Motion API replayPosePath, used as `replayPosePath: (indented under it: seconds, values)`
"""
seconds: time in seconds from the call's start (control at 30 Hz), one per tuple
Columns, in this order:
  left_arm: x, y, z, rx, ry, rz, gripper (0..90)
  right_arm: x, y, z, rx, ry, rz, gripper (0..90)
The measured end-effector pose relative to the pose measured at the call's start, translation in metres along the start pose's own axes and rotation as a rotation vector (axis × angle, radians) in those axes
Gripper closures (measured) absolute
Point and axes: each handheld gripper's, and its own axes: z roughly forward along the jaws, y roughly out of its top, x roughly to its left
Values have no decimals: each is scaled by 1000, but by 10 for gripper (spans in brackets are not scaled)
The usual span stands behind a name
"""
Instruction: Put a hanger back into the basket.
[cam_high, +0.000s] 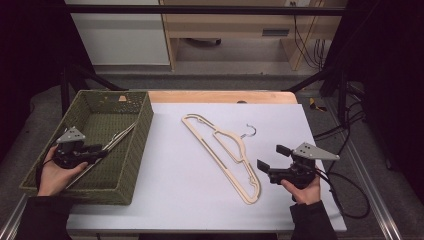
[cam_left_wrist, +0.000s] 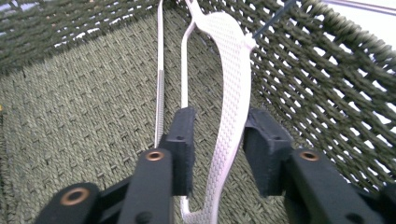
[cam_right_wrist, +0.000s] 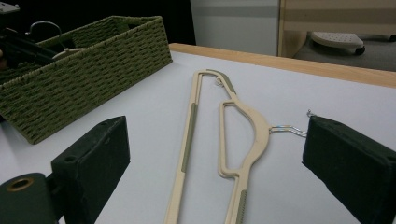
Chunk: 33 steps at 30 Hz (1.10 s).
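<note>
At the left, the left gripper (cam_high: 95, 151) sits inside the green woven basket (cam_high: 137, 145), held by the person's left hand (cam_high: 57, 172). A white hanger (cam_left_wrist: 231, 93) lies in the basket, and its broad textured arm runs straight up between the left fingers (cam_left_wrist: 180, 140). In the left gripper view that arm passes nearer the right-hand finger than the left-hand one, with a visible gap on each side, so the fingers are released and press on nothing. The hanger's thin lower bar lies just outside the left-hand finger, on the basket floor, and the hanger's far end reaches toward the basket wall ahead of the fingertips.

Toward the middle, a beige hanger (cam_high: 227, 150) lies flat on the white desk (cam_high: 175, 190), well apart from the basket, its metal hook (cam_high: 250, 131) pointing away from the person.

At the right, the right gripper (cam_high: 272, 157) rests in the right hand (cam_high: 305, 187) low over the desk. Its fingers (cam_right_wrist: 93, 158) stand wide apart, released and holding nothing. In the right gripper view the beige hanger lies ahead of and between them, its hook close beside the right-hand finger.
</note>
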Motion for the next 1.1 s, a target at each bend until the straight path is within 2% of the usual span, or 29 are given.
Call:
replayPosePath:
  seconds: [0.13,0.17,0.2,0.37,0.47,0.57,0.7,0.83,0.97,1.1]
  values:
    - [-2,3,-6,-21,26,13,536,0,0,0,1,8,-1,89]
    - [-3,4,-8,-42,33,6,516,0,0,0,0,8,-2,88]
    - [-3,5,-11,-50,36,15,486,0,0,0,-1,7,-2,89]
    - [-7,11,-26,-156,41,-23,368,2,1,1,-11,-9,-14,92]
    - [-12,15,-34,-207,44,-52,303,2,0,2,2,-10,-19,120]
    - [-20,19,-42,-285,27,-52,279,2,-1,6,15,-10,-20,140]
    - [-35,25,-52,-356,24,-54,203,2,-2,10,31,-17,-26,183]
    - [-57,32,-59,-412,-19,-53,97,1,-4,17,67,-29,-36,204]
    - [-79,40,-58,-426,-54,-26,65,0,-7,24,101,-33,-46,207]
    - [-106,49,-48,-436,-113,-3,51,-2,-9,29,116,-35,-31,199]
